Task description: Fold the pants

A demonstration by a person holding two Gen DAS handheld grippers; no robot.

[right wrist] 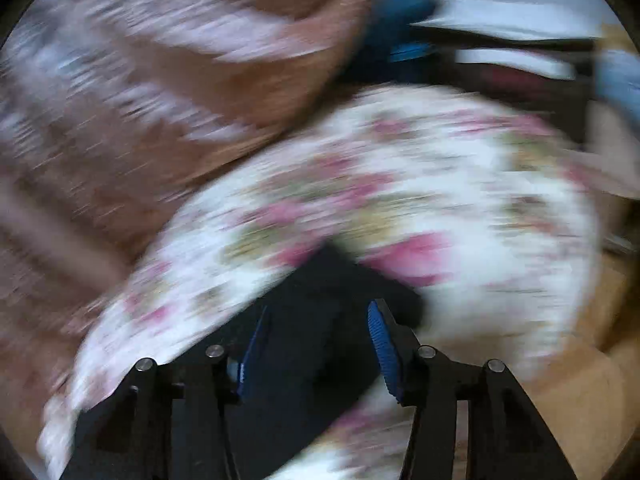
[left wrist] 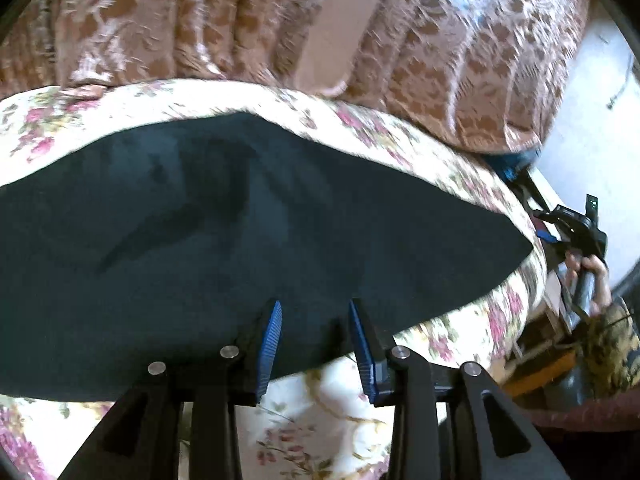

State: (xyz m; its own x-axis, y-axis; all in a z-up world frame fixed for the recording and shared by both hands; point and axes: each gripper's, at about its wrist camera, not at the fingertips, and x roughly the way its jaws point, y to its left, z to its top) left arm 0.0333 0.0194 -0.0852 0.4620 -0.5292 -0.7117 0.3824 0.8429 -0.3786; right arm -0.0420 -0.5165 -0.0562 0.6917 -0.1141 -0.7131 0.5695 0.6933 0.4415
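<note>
The dark teal pants (left wrist: 224,232) lie spread flat on a floral cushion (left wrist: 448,168), tapering to a point at the right. My left gripper (left wrist: 315,301) hovers over their near edge; its blue pads (left wrist: 272,340) stand apart and press on nothing. The right wrist view is heavily blurred. There a dark corner of the pants (right wrist: 332,276) lies on the floral cushion (right wrist: 420,184) under my right gripper (right wrist: 318,306), whose blue pads (right wrist: 382,340) are spread wide and off the cloth. In the left wrist view a hand (left wrist: 598,272) holds the right tool by the cushion's right end.
A brown patterned cover (left wrist: 440,60) (right wrist: 160,100) rises behind the cushion. A blue object (left wrist: 516,164) (right wrist: 400,12) sits at its far right corner. Boxes and clutter (left wrist: 560,364) stand on the floor beyond the cushion's right edge.
</note>
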